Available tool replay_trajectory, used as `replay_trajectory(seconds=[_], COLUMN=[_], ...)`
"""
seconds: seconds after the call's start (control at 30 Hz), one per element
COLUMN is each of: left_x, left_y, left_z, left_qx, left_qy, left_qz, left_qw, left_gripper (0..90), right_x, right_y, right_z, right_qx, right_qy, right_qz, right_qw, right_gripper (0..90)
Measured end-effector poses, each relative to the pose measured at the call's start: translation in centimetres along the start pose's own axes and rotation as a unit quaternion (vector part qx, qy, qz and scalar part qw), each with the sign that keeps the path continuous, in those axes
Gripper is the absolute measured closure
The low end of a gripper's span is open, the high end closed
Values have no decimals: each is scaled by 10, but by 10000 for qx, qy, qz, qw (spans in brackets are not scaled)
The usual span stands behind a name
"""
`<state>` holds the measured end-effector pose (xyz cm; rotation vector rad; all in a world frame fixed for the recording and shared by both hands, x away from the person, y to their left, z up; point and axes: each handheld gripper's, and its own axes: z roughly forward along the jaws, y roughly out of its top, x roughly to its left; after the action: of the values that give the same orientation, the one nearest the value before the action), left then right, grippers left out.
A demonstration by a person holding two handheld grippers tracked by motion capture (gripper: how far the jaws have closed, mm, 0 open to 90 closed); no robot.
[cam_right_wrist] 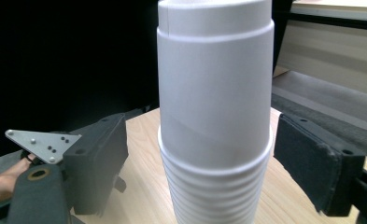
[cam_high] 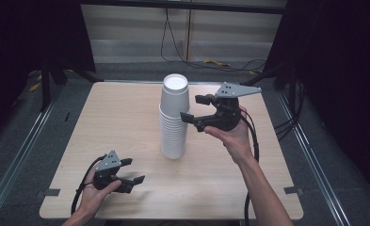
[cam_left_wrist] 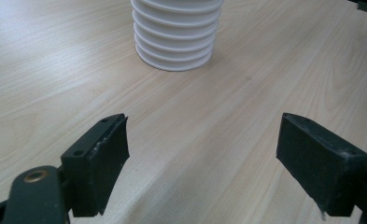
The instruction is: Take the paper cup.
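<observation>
A tall stack of white paper cups (cam_high: 174, 120) stands upside down in the middle of the wooden table (cam_high: 121, 117). Its top cup (cam_right_wrist: 214, 93) sticks up well above the tightly nested ones below. My right gripper (cam_high: 193, 108) is open at the height of that top cup, just right of it. In the right gripper view the cup stands between the two pads (cam_right_wrist: 312, 163) with a gap on each side. My left gripper (cam_high: 134, 170) rests open near the table's front left, with nothing between its fingers (cam_left_wrist: 102, 154). The stack's base (cam_left_wrist: 176, 42) is ahead of it.
Bare tabletop surrounds the stack on all sides. Metal rails (cam_high: 18, 155) run along the floor on both sides of the table. Cables (cam_high: 220, 63) lie on the floor beyond the far edge, and dark curtains hang left and right.
</observation>
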<state>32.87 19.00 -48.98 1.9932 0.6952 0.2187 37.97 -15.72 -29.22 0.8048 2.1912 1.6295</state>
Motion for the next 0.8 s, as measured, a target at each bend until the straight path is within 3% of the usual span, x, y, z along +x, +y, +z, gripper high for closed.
replay_trajectory(seconds=[0.03, 0.17, 0.33, 0.6, 0.8], left_x=[0, 0, 0, 0, 0], left_y=[0, 0, 0, 0, 0], left_z=[0, 0, 0, 0, 0], left_qx=[0, -6, -10, 1, 5], left_qy=[-1, 0, -4, -11, -11], left_qz=[0, 8, 11, 28, 29], left_qw=[10000, 10000, 10000, 10000, 10000], left_gripper=[166, 167, 167, 167, 167], right_x=[-2, -7, -11, -9, -11], right_y=[6, 14, 21, 32, 41], right_z=[3, 8, 13, 22, 31], right_qx=[153, 353, 414, 436, 638], right_qy=[66, 125, 236, 196, 238], right_qz=[-46, -50, -42, -134, -188], right_qw=[9999, 9993, 9989, 9988, 9975], right_gripper=[177, 178, 177, 163, 140])
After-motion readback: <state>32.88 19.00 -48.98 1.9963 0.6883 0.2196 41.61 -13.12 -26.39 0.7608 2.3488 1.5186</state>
